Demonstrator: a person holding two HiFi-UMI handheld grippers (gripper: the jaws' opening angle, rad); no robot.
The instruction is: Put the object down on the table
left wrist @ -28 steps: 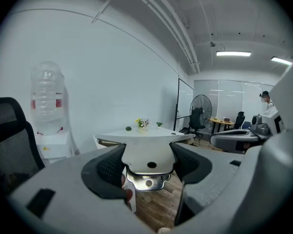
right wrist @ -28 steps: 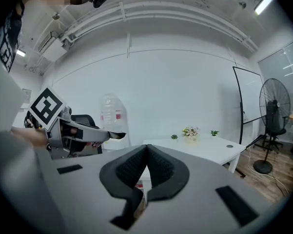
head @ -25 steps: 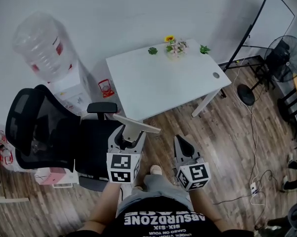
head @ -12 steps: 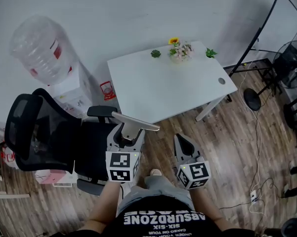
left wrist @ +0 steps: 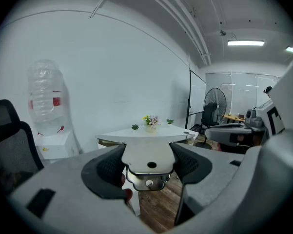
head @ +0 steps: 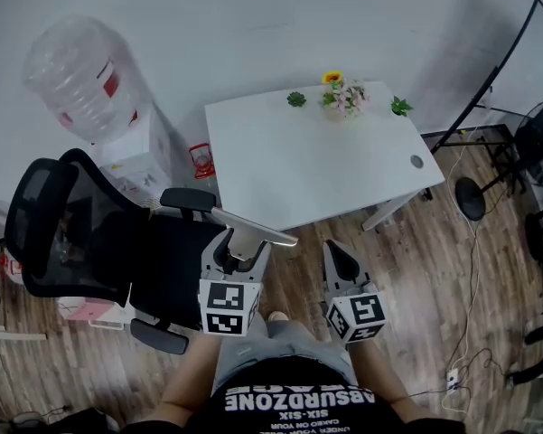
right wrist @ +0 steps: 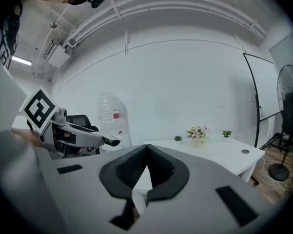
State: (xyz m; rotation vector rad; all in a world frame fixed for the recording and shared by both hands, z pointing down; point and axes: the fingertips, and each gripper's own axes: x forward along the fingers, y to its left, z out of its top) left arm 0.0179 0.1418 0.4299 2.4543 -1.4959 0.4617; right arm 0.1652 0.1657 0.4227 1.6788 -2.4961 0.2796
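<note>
My left gripper [head: 238, 246] is shut on a flat pale metal piece [head: 250, 228] that sticks out forward and to the right, over the chair's edge. In the left gripper view the piece [left wrist: 148, 158] sits between the two black pads, showing a hole and a shiny bracket below. My right gripper [head: 332, 253] hangs beside it over the wood floor, shut with nothing in it; its pads meet in the right gripper view [right wrist: 145, 153]. The white table [head: 289, 165] stands ahead of both grippers, at a distance.
A black office chair [head: 90, 233] stands close on the left. A water dispenser with a large bottle [head: 77, 75] is against the wall. Flowers [head: 345, 97] and small plants line the table's far edge. A fan [head: 542, 138] and a whiteboard stand are at the right.
The head view has shifted, so the table and flowers sit a little further right and lower. Both grippers keep their pose, and the left still holds the metal piece.
</note>
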